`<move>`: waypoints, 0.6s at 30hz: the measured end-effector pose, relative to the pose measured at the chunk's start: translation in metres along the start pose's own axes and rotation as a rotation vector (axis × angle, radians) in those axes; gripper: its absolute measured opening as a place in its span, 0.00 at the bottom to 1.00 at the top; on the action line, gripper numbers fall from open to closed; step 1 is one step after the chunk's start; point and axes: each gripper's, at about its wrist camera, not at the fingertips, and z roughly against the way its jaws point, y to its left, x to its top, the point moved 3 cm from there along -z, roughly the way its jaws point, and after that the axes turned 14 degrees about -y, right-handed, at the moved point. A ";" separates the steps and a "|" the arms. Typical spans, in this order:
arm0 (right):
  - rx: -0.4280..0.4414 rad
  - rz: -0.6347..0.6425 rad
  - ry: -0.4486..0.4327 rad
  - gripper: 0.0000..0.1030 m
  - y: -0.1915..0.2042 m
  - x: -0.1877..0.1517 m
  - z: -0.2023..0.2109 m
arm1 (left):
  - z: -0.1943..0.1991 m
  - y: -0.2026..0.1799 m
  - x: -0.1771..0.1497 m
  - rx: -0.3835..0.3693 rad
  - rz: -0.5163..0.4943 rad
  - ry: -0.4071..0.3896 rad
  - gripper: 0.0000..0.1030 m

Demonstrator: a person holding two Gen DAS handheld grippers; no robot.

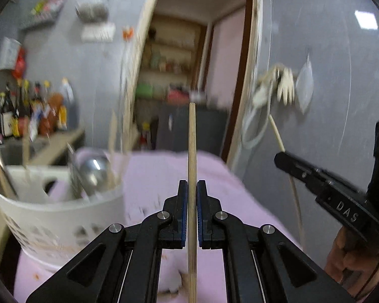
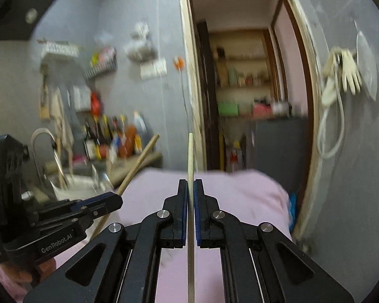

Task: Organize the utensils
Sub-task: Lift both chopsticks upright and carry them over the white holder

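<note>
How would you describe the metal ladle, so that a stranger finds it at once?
Start at the pink cloth covering the table, then look to its left side for the white perforated plastic basket. Among the thin wooden sticks standing in it, the shiny round steel ladle bowl is the only wide, rounded, reflective piece.

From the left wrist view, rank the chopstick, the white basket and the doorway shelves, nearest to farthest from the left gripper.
1. Chopstick: clamped in the left gripper, centre.
2. White basket: just left, on the pink cloth.
3. Doorway shelves: far behind, through the doorway.
</note>
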 end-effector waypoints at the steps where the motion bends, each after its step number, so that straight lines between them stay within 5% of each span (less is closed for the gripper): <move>1: 0.013 -0.006 -0.042 0.03 0.006 0.007 0.000 | 0.004 0.002 0.006 0.010 0.001 -0.035 0.04; 7: 0.060 -0.060 -0.239 0.03 0.032 0.039 -0.004 | 0.031 0.027 0.051 0.079 -0.003 -0.210 0.04; 18: 0.151 -0.203 -0.441 0.03 0.080 0.059 -0.040 | 0.061 0.110 0.108 0.191 0.046 -0.353 0.04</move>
